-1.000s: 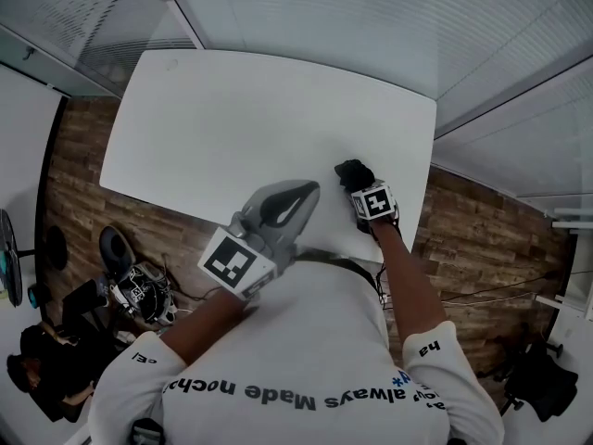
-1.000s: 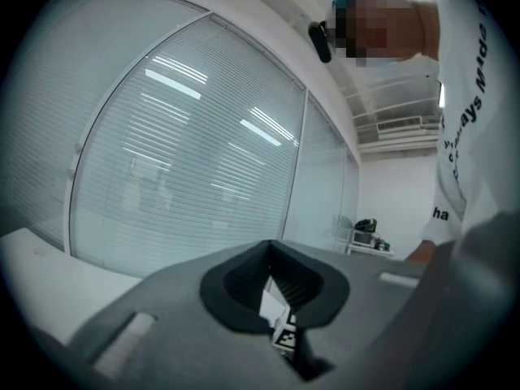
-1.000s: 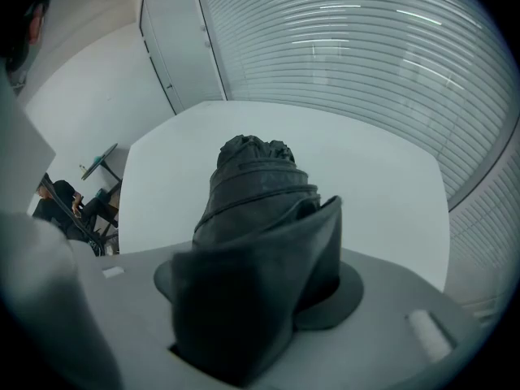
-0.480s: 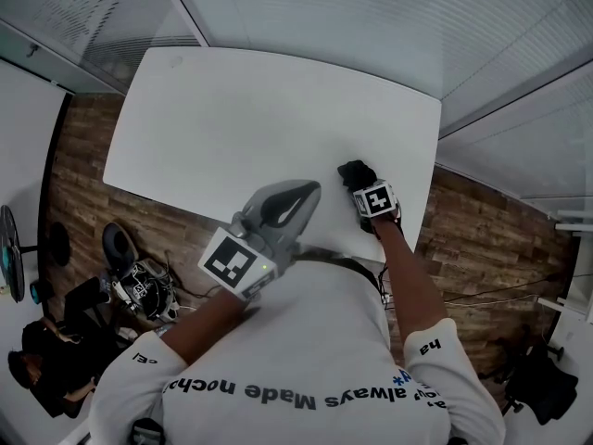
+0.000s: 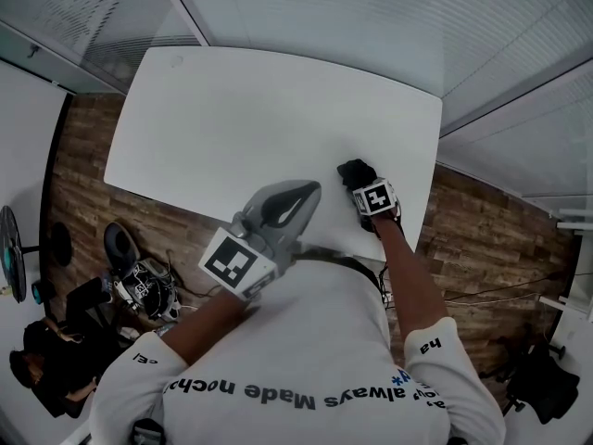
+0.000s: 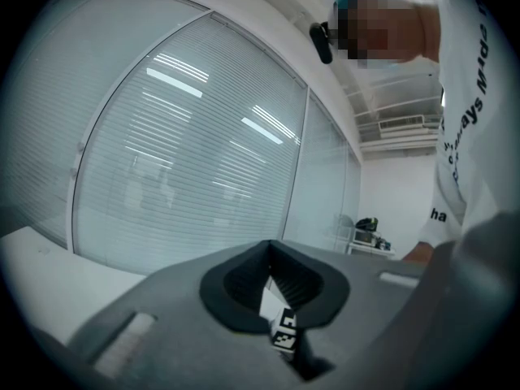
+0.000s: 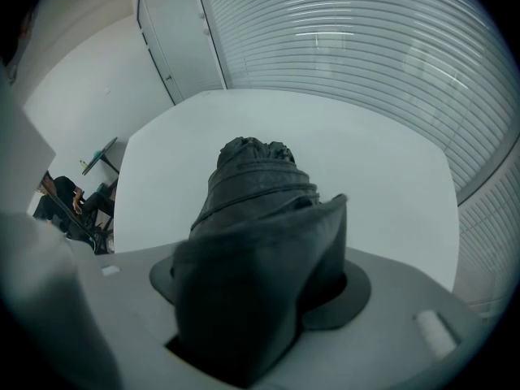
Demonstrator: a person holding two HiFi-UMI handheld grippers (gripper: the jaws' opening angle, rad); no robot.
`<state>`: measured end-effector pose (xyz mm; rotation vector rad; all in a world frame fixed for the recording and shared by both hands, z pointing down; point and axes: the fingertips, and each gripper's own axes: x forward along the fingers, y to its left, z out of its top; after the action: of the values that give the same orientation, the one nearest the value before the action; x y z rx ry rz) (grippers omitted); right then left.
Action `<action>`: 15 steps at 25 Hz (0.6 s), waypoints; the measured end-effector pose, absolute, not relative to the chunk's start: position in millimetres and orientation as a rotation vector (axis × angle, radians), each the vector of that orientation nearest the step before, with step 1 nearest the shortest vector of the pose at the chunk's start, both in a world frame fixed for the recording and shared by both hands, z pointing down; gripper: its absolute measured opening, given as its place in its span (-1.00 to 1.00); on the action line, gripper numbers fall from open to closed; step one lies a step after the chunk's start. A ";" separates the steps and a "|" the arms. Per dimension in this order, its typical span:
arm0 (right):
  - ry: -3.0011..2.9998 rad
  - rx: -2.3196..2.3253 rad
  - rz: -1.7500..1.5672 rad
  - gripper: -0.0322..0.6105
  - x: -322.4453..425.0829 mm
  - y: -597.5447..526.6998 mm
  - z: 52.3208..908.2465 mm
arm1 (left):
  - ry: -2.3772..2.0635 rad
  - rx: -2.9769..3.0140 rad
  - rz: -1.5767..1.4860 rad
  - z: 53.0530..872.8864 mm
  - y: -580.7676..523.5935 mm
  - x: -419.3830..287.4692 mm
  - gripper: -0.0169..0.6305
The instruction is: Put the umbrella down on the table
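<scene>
A black folded umbrella (image 5: 355,171) stands with its end on the white table (image 5: 259,109) near the table's near right edge. My right gripper (image 5: 363,185) points steeply down over it. In the right gripper view the umbrella's dark fabric (image 7: 252,185) fills the gap in my right gripper (image 7: 260,299). Its jaws have just been opening, and the umbrella still sits between them. My left gripper (image 5: 310,191) hangs level by the person's chest over the table's near edge, its jaws together with nothing in them. The left gripper (image 6: 276,291) looks toward a glass wall.
Glass walls with blinds (image 5: 371,17) run behind and to the right of the table. Wood floor (image 5: 83,174) lies to the left, with bags and gear (image 5: 139,290) at the lower left. The table's edge (image 5: 408,239) is close beside the umbrella.
</scene>
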<state>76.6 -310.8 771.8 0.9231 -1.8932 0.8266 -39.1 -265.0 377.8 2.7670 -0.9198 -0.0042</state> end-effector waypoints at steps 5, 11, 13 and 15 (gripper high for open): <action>-1.913 0.943 0.828 0.13 80.3 -307.8 761.1 | -0.905 2.768 -0.022 373.9 -261.9 -33.9 -0.94; -1.974 0.986 0.802 0.15 88.1 -307.7 736.9 | -0.893 2.767 -0.020 376.7 -264.3 -31.2 -0.94; -2.000 1.011 0.783 0.15 93.2 -307.1 724.4 | -0.885 2.768 -0.022 377.3 -263.9 -28.8 -0.94; -2.031 1.039 0.760 0.14 98.4 -307.8 707.6 | -0.876 2.771 -0.025 377.0 -264.4 -26.0 -0.94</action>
<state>98.4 -307.8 707.6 1.0385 -2.0313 0.7600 -26.0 -264.4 377.0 2.7711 -0.8763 -0.0246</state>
